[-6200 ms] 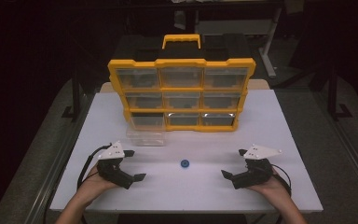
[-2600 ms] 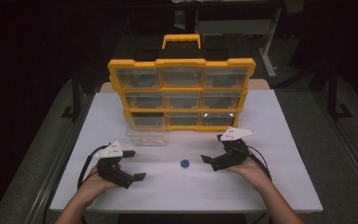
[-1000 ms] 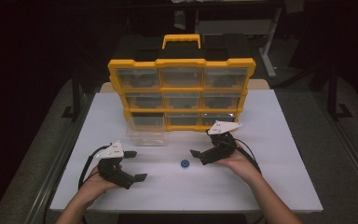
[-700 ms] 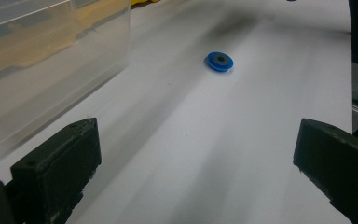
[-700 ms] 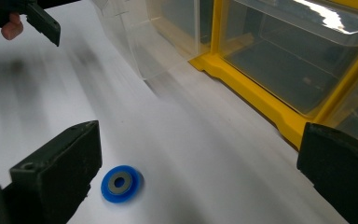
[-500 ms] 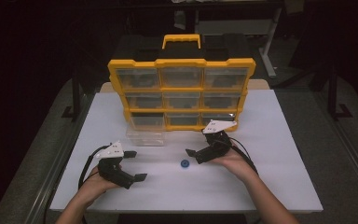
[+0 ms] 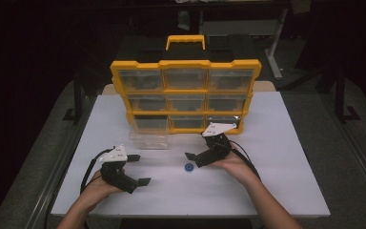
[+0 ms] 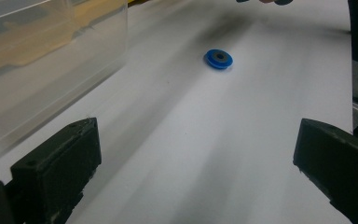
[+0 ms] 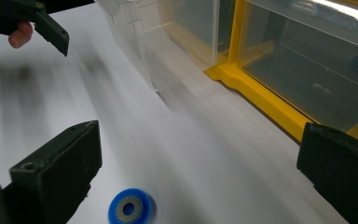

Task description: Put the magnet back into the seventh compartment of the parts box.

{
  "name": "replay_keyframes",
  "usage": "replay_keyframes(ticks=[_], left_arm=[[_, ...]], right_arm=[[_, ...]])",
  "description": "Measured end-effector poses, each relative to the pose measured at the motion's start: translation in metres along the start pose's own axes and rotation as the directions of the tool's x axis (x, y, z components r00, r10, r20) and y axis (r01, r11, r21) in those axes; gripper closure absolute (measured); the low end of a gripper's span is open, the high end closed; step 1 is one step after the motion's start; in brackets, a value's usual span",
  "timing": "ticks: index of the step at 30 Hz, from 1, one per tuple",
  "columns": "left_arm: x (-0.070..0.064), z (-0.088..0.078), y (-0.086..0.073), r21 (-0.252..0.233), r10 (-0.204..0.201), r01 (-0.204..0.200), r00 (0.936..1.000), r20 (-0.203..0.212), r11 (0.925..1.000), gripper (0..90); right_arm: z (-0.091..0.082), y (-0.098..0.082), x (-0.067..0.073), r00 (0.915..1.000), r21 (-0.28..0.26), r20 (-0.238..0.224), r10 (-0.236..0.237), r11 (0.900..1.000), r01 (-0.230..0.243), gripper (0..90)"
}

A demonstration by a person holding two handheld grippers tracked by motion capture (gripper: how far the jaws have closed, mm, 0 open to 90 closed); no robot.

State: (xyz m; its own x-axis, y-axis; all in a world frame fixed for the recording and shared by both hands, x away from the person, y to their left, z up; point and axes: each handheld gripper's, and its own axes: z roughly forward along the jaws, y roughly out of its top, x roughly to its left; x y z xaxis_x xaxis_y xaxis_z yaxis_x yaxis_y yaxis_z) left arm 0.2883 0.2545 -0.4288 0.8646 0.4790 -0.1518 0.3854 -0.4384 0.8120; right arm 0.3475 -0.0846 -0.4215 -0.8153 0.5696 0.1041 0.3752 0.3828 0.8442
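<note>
White tabletop [image 7: 286, 157] is the biggest thing I have under the cameras, running wide across my high view. Standing upright at its far side is the yellow organiser [image 7: 186, 95], a three-by-three case of clear drawers with a yellow handle on top. One clear drawer [image 7: 148, 131] is pulled forward out of the bottom-left slot and sits on the table in front of the case; from my right gripper view its curved clear wall stands just beside the yellow frame.

My right gripper [image 7: 196, 159] sits near the middle of the table, in front of the case's lower right drawers, angled toward my left. Its jaws are spread wide with nothing between them, and in its own view the table lies bare between the two black pads.

My left gripper [image 7: 138, 169] rests toward the near left of the table, well apart from the right one, jaws also wide and empty.

Smallest is the blue ring [image 7: 188, 167], a flat disc with a grey centre, lying flat on the table just below the right gripper's tips, apart from both jaws. In the left gripper view it lies well ahead.
</note>
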Motion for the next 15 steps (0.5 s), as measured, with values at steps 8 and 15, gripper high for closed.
replay_keyframes(ticks=[8, 15], left_arm=[[-0.0002, -0.0012, 0.0003, -0.009, 0.000, 0.000, 1.0000, -0.006, 1.0000, 0.6], [0.0003, -0.0005, -0.0004, -0.002, -0.001, 0.001, 0.9999, -0.011, 1.0000, 0.6]], right_arm=[[0.0012, -0.0006, 0.0004, 1.0000, 0.007, -0.004, -0.001, 1.000, 0.001, 0.0], [0.0018, -0.0017, 0.0041, 0.9998, 0.027, -0.016, -0.008, 1.000, 0.008, 0.0]])
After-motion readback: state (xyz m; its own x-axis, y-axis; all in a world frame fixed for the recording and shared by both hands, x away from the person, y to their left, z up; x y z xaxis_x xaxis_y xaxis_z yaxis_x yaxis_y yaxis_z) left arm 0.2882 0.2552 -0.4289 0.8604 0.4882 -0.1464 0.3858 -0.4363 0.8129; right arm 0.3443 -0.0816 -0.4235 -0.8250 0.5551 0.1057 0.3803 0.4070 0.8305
